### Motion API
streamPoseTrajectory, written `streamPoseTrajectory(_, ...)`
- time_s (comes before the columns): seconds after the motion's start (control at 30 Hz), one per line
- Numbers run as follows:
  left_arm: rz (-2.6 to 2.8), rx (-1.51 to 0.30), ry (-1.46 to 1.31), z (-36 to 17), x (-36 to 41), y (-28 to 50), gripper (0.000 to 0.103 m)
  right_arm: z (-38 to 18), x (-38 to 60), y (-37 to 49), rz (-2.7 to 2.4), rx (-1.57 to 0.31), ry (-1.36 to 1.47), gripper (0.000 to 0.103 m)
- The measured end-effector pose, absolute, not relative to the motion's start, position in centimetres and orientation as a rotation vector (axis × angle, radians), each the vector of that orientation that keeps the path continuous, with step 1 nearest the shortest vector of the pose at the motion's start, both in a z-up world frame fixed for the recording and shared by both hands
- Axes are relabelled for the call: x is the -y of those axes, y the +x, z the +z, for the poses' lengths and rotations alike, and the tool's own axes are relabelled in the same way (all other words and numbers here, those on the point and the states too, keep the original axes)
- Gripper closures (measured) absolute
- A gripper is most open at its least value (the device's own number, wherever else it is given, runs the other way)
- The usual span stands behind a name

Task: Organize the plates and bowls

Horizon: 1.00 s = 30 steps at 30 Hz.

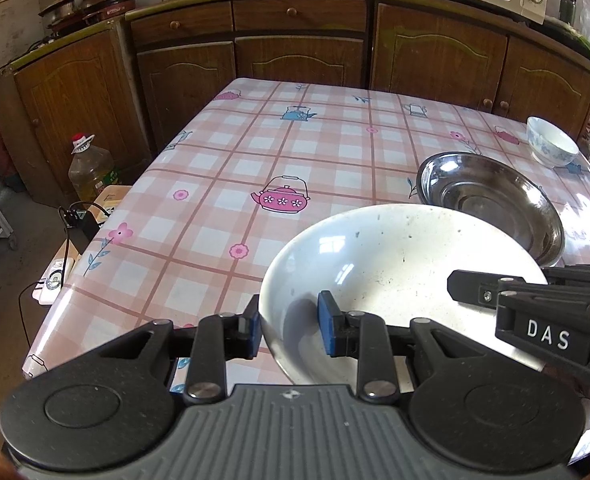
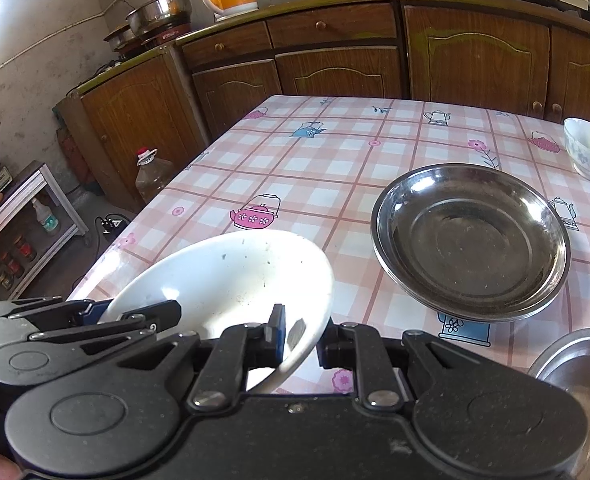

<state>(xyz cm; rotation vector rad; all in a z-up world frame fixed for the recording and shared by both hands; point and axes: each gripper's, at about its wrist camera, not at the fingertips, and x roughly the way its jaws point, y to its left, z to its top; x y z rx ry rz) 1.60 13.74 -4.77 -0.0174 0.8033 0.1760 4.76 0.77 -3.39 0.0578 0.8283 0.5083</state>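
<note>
Plate (image 1: 395,264) between both grippers' jaws

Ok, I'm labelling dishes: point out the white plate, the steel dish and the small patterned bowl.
white plate (image 2: 231,280): right wrist view, inner surface.
steel dish (image 2: 467,236): right wrist view, flat bottom.
small patterned bowl (image 1: 551,146): left wrist view, outer wall.

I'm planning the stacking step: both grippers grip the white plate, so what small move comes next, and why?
Probably carry the white plate toward the steel dish and lower it in. Both the left hand-held gripper and the right hand-held gripper clamp its rim, it is tilted off the tablecloth, and the dish sits empty.
</note>
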Motion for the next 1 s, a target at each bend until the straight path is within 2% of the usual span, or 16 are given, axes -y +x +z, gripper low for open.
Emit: streamPoseTrajectory(1.0, 0.130, -0.811, 0.004, -4.8, -12.6, 0.2, 0.075, -3.5, 1.1, 2.9, 0.505, -0.840, 0.061, 0.081)
